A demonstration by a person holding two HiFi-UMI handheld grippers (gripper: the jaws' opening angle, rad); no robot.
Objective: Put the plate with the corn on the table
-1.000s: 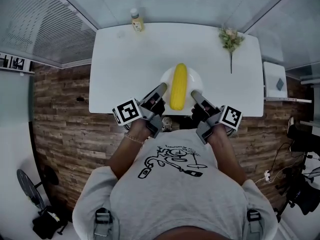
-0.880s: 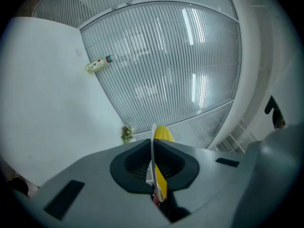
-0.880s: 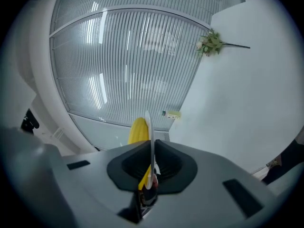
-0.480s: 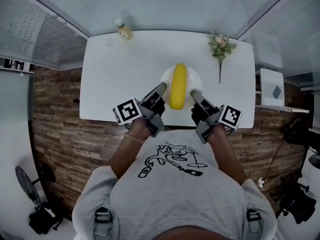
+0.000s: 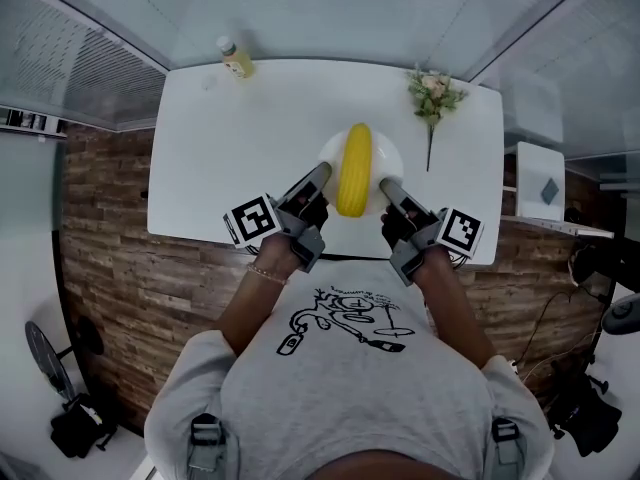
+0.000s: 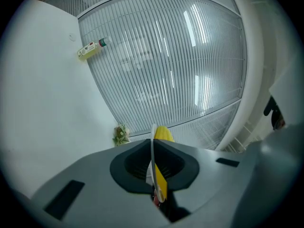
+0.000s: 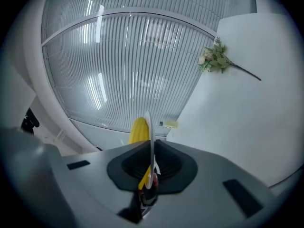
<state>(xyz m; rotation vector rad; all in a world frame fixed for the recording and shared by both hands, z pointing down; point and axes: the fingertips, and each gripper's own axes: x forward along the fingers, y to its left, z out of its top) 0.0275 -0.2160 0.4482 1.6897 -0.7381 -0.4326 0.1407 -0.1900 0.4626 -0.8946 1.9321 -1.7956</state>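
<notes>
My left gripper (image 5: 322,175) and right gripper (image 5: 388,185) were each clamped on the white plate (image 5: 391,151), one on either rim, with the corn cob (image 5: 353,168) between them. I'd just carried it forward. The white table (image 5: 230,138) had slid in beneath my grippers, so setting down looked next.

Head view: the corn (image 5: 354,168) covers the middle of the plate (image 5: 392,156). The tips of the left gripper (image 5: 323,173) and right gripper (image 5: 385,184) hide the rim's near flanks. Whether the plate touches the table (image 5: 230,148) cannot be told. The label on the bottle (image 5: 233,57) is too small to read. Both gripper views: the plate shows edge-on as a thin line, and the gripper bodies mask most of the corn.
</notes>
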